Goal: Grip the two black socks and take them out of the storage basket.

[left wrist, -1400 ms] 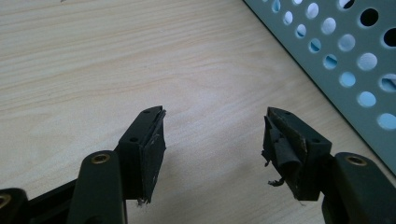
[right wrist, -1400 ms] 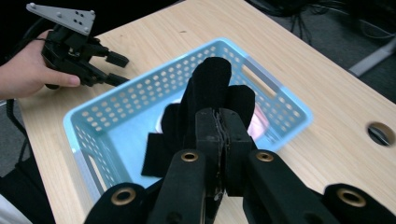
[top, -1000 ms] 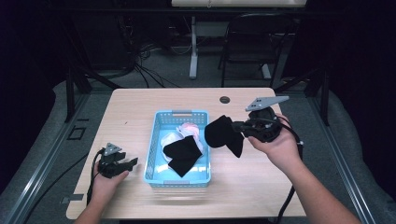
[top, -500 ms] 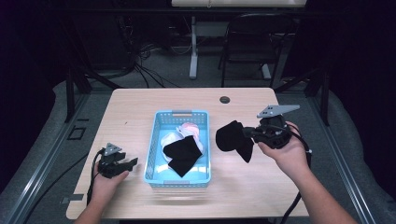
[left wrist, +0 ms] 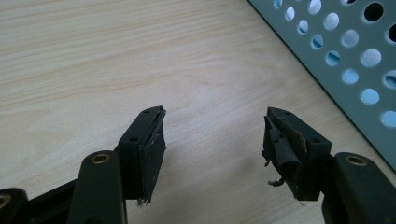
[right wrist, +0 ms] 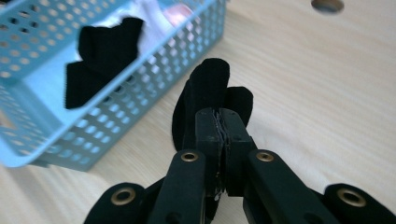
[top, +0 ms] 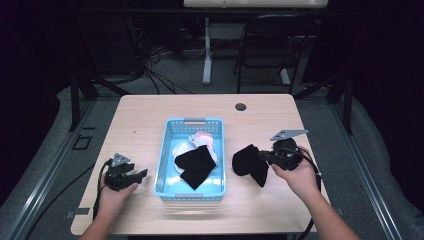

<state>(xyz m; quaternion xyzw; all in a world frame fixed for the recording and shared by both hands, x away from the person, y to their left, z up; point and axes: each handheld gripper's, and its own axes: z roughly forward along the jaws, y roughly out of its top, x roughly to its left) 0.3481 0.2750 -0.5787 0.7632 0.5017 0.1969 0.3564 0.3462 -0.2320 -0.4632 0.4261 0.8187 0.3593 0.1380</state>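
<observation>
One black sock [top: 249,163] held, another [top: 195,165] in basket [top: 194,123].

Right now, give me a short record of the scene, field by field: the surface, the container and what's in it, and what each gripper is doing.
surface: light wooden table
container: blue perforated basket, mid-table
in basket: a black sock lying over white cloth
left gripper: open, holding nothing, low over the table left of the basket
right gripper: shut on a second black sock, right of the basket
second black sock: outside the basket, hanging down by the table
</observation>
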